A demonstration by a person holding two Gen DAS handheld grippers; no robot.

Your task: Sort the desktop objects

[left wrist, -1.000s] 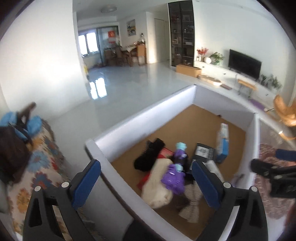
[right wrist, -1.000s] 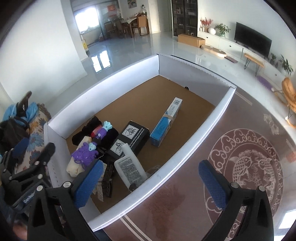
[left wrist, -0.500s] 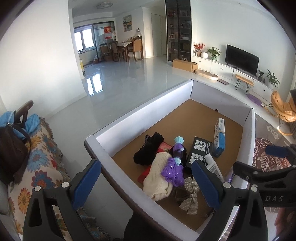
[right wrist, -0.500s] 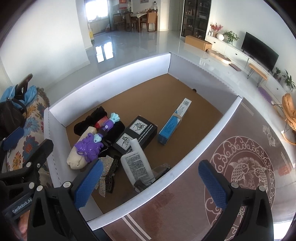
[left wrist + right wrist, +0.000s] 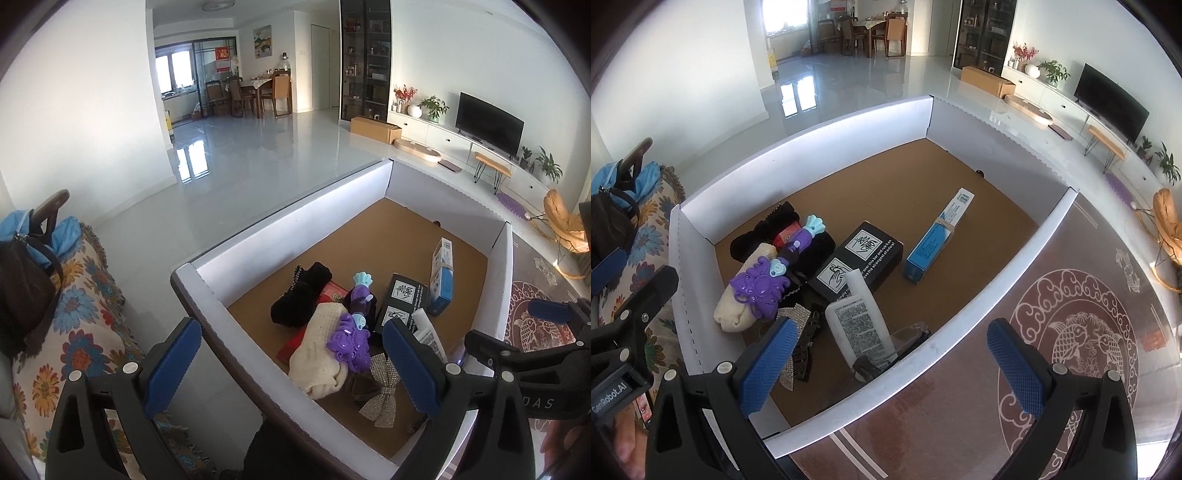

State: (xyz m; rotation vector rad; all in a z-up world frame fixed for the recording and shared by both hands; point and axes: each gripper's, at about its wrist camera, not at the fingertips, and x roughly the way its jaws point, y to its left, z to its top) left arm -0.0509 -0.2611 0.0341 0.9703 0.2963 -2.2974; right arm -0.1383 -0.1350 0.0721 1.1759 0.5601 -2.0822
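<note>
Both claws gape wide, empty, above the white-walled, cork-floored tray (image 5: 798,144). Left end, piled tight: cream knitted roll (image 5: 738,295), purple plastic octopus toy (image 5: 759,286) on top, black soft pouch (image 5: 783,218) behind. Mid: black printed box (image 5: 860,254), white squeeze tube (image 5: 860,328). Right, apart: blue-white carton (image 5: 938,236). Risk: left claw (image 5: 291,365) or right claw (image 5: 894,362) grabbing the toy could drag the roll w/ it.

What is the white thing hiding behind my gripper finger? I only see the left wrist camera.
Observer: A white bottle, lying flat with its printed label up and one end against the black box.
Operator: Is anything beside the sparkly bow?
Observer: Yes, a black hair clip lies right next to the bow.
Operator: Is my other gripper holding something?
Observer: No, the right gripper is open, with nothing between its fingers.
</note>
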